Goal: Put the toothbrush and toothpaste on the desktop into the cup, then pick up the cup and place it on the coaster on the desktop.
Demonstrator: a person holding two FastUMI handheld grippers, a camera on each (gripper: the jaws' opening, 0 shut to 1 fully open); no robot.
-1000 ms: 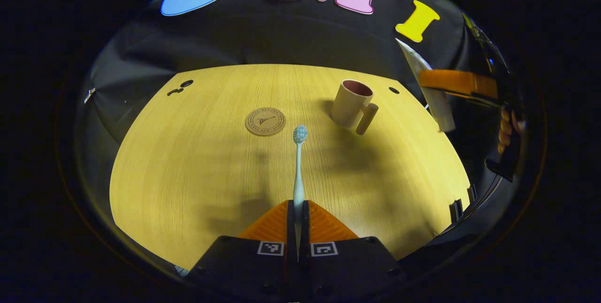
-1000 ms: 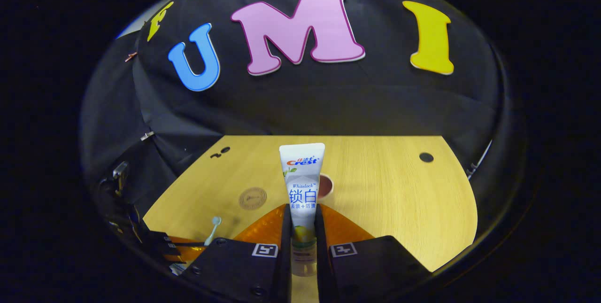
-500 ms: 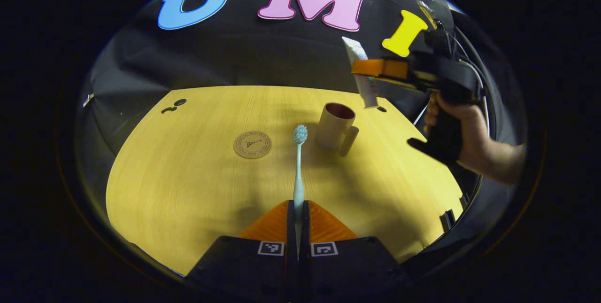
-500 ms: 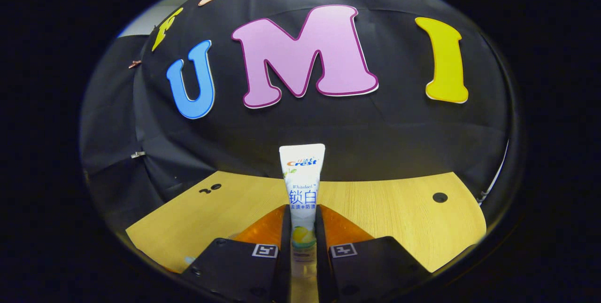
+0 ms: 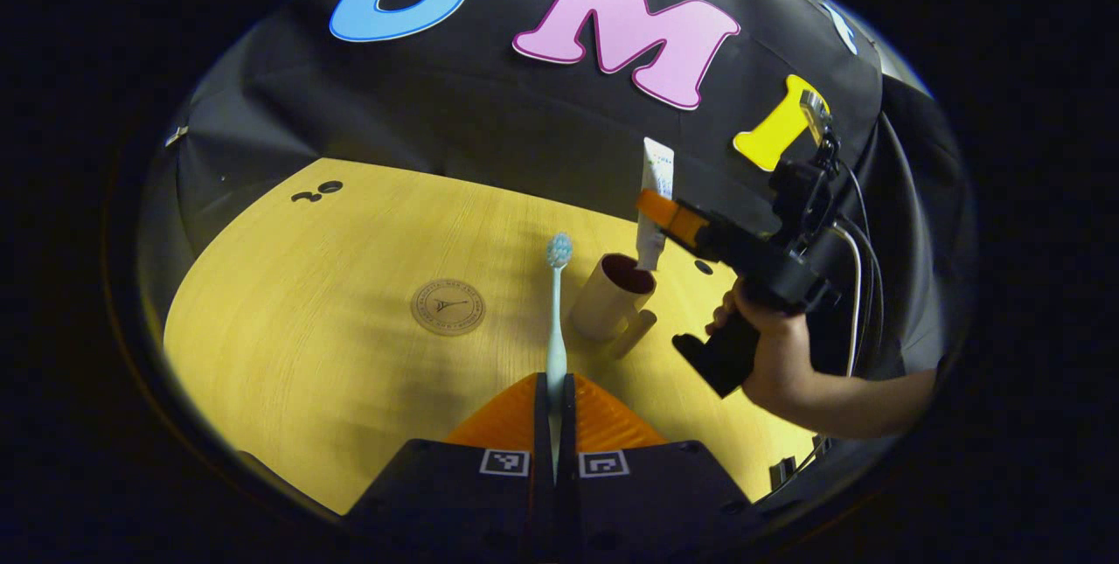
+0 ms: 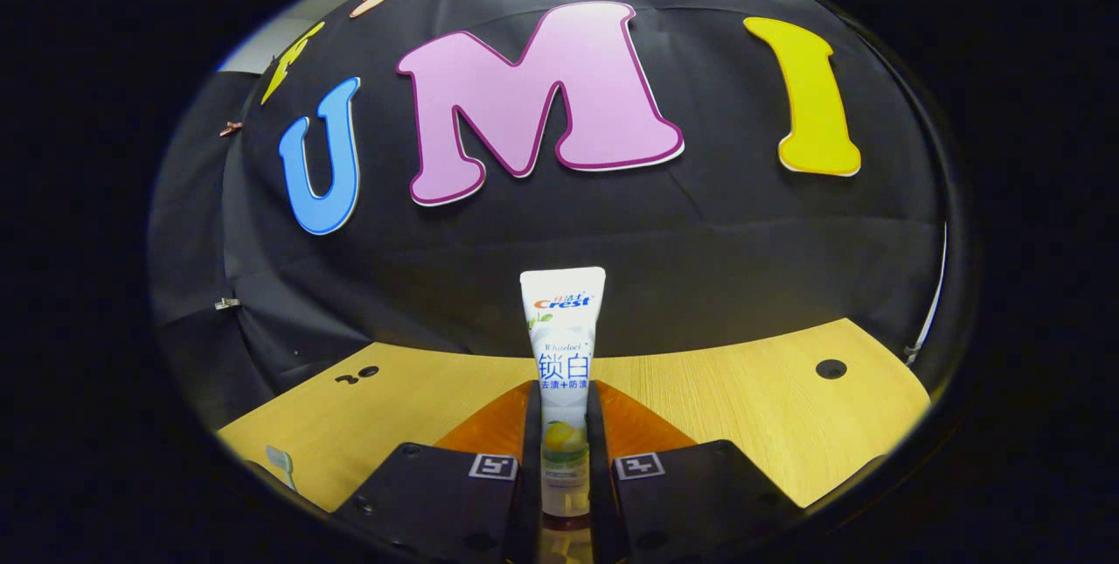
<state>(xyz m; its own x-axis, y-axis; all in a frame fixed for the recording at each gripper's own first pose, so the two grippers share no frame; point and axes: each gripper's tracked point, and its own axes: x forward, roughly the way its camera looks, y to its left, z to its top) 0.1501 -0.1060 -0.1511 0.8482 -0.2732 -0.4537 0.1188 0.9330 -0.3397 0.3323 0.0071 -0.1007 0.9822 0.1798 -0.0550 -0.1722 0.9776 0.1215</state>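
Observation:
My left gripper (image 5: 554,385) is shut on a pale blue toothbrush (image 5: 556,310), whose bristled head points away, above the wooden desktop (image 5: 306,310). A beige cup (image 5: 610,297) with a dark red inside and a side handle stands right of the brush head. In the left gripper view the right gripper (image 5: 657,208), held by a hand (image 5: 769,354), carries the white toothpaste tube (image 5: 652,197) upright, its lower end at the cup's mouth. In the right gripper view my right gripper (image 6: 561,393) is shut on the toothpaste tube (image 6: 562,354). A round brown coaster (image 5: 448,306) lies left of the cup.
The desktop (image 6: 743,407) has small dark holes, at the far left (image 5: 315,191) and far right (image 6: 830,368). The black cloth wall closes the back. A bit of the toothbrush head (image 6: 280,462) shows at the lower left in the right gripper view.
The right gripper has carried the toothpaste leftward and down until its lower end reaches the cup's mouth. My left gripper has drawn nearer to the cup with the toothbrush.

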